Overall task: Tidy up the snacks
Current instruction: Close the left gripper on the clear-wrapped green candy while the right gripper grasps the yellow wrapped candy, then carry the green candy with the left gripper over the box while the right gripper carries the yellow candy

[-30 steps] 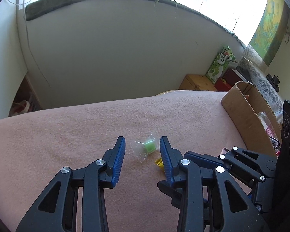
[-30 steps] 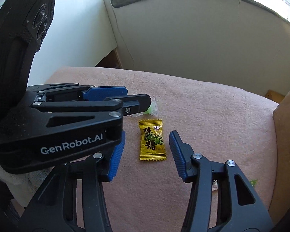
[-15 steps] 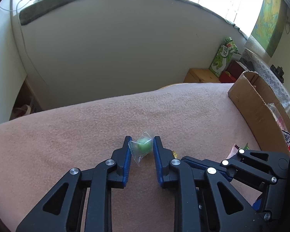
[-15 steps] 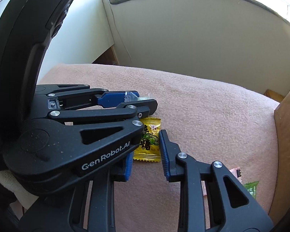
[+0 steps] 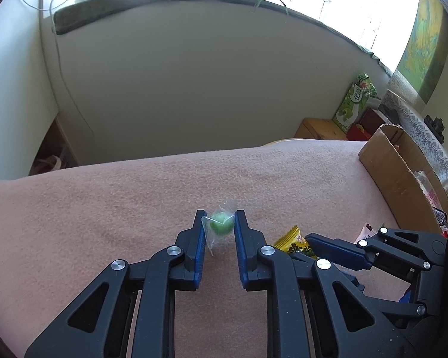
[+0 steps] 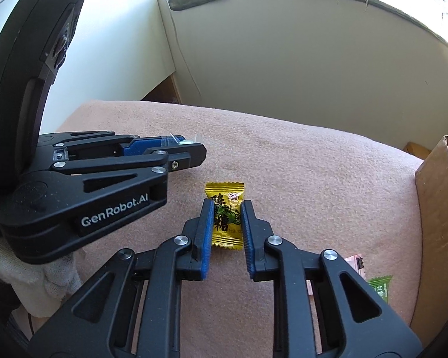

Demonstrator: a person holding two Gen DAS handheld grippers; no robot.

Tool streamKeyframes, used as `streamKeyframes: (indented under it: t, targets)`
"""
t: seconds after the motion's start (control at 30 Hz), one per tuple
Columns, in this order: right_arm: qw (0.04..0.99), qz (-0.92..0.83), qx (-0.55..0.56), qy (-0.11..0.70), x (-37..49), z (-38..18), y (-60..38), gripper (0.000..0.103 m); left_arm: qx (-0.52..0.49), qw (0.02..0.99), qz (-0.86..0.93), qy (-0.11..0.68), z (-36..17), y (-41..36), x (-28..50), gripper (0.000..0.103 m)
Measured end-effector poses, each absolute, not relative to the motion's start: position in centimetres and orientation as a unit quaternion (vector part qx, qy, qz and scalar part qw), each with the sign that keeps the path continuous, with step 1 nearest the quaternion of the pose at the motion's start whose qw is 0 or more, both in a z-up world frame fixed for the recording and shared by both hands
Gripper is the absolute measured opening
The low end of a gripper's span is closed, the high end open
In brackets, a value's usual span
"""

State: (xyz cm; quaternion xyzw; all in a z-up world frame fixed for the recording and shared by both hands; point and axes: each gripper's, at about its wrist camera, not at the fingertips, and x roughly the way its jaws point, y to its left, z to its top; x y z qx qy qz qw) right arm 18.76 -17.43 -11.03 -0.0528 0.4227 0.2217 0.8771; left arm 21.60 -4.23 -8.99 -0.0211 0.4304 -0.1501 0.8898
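Observation:
A green ball candy in a clear wrapper (image 5: 222,227) lies on the pink blanket (image 5: 104,208). My left gripper (image 5: 219,223) has its blue pads against both sides of the wrapper, and its jaws are still closing. Just to its right lies a yellow wrapped candy (image 6: 225,192). My right gripper (image 6: 227,214) pinches this candy's lower half between its pads, jaws also closing. Both candies rest on the blanket. In the right wrist view the left gripper (image 6: 194,149) reaches in from the left with a bit of clear wrapper at its tip.
An open cardboard box (image 5: 394,173) with packets inside stands at the blanket's right edge. A pink packet (image 6: 357,264) and a green packet (image 6: 379,288) lie near the box. The blanket ends short of the wall behind. A white cloth (image 6: 44,277) lies at lower left.
Both grippers' jaws have narrowed from wide apart onto their candies: the left around the green candy, the right around the yellow one. The right gripper has also advanced over the yellow candy.

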Motion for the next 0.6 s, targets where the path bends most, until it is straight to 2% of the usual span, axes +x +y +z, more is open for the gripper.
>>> streamKeyframes:
  t: [0.3,0.6]
  targets:
    - [0.897,0.219,-0.035,0.381,16.7,-8.2,-19.6,0.018,-0.029,0.900,-0.145,0.410,-6.9,-3.7,20.0,0.017]
    - [0.918,0.217,-0.010,0.331,14.2,-4.2,-22.9,0.018,-0.022,0.913,-0.163,0.373,-3.9,-6.7,18.2,0.017]
